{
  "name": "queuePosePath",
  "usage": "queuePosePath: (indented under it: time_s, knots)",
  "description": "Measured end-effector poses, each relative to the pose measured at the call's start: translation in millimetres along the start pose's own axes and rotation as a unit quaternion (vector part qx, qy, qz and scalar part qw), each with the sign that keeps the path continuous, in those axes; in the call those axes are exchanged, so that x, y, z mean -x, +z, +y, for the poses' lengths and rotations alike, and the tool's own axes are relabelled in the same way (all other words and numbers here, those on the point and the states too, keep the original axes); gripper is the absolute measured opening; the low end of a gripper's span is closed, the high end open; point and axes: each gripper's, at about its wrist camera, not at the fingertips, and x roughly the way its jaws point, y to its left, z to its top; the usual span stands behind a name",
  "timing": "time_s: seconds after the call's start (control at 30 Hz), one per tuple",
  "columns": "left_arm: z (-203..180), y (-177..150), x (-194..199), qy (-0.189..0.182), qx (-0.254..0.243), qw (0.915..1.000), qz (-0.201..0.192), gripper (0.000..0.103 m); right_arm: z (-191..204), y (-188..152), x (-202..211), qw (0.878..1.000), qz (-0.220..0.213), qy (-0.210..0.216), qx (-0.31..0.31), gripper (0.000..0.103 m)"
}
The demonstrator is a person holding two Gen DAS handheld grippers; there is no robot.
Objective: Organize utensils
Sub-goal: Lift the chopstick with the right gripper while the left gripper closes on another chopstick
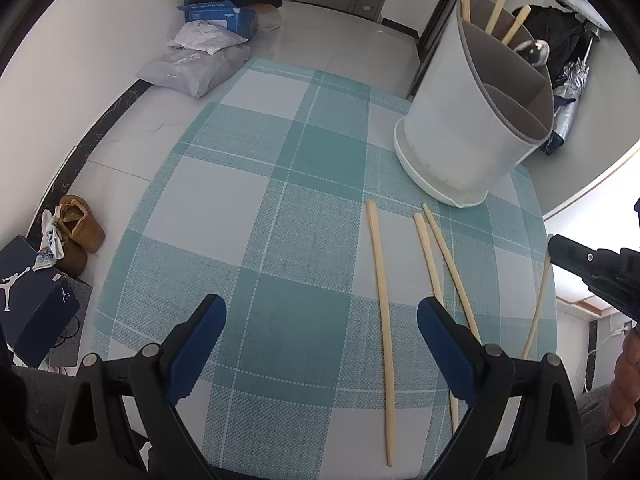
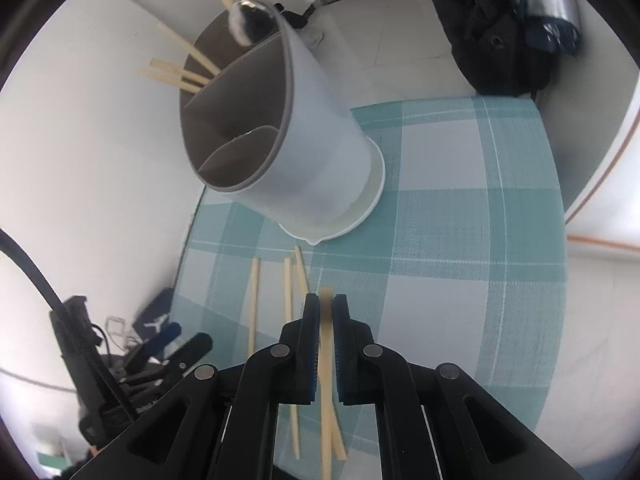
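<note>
A white utensil holder (image 1: 472, 120) with grey dividers stands at the table's far right; it also shows in the right wrist view (image 2: 304, 152). It holds several wooden chopsticks (image 1: 498, 4) and a metal spoon (image 2: 250, 20). Three chopsticks (image 1: 382, 304) lie on the teal checked tablecloth (image 1: 280, 220) in front of it; they also show in the right wrist view (image 2: 253, 304). My left gripper (image 1: 320, 340) is open and empty above the cloth, left of them. My right gripper (image 2: 327, 308) is shut on one chopstick (image 2: 326, 344), held above the table; that chopstick also shows in the left wrist view (image 1: 538, 304).
The table's edges are near on the left and right. On the floor to the left are brown shoes (image 1: 78, 228), a dark shoebox (image 1: 32, 300), bags and a blue box (image 1: 220, 14). A black bag (image 2: 504, 32) lies beyond the table.
</note>
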Motion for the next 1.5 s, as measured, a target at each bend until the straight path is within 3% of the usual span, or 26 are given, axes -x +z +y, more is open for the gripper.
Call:
queuePosePath:
  time_s: [0.13,0.37,0.73,0.9,1.03,1.07,1.23,1.4,1.5]
  knots:
    - [-10,-3,-10,-0.01,-0.02,0.9994,0.027,0.095,-17,-6,10,0.999,-0.027,0.022,-0.031,0.006]
    - [-18,-7,-24,0.021,-0.043,0.9979,0.044,0.094,-41,-15,9,0.996,-0.052,0.041,-0.064,0.006]
    - [-21,28,-30,0.059,-0.076,0.9942,0.048,0.094,-43,-13,25,0.991,-0.089,0.072,-0.068,0.006]
    - [-43,34,-38,0.097,-0.14,0.9844,0.046,0.087,-47,-11,25,0.988,-0.083,0.099,-0.086,0.006]
    - [-45,29,-48,0.116,-0.163,0.9778,0.063,0.066,-43,-11,24,0.988,-0.081,0.098,-0.083,0.006]
    - [-44,28,-45,0.111,-0.158,0.9795,0.056,0.065,-42,-10,24,0.989,-0.083,0.097,-0.08,0.006]
    - [-41,39,-44,0.078,-0.14,0.9849,0.065,0.03,-40,-10,26,0.988,-0.087,0.098,-0.077,0.006]
    - [-45,43,-46,0.072,-0.118,0.9876,0.075,0.008,-38,-12,21,0.988,-0.077,0.11,-0.077,0.006]
    - [-41,41,-44,0.067,-0.084,0.992,0.066,0.004,-34,-13,19,0.988,-0.076,0.112,-0.074,0.006]
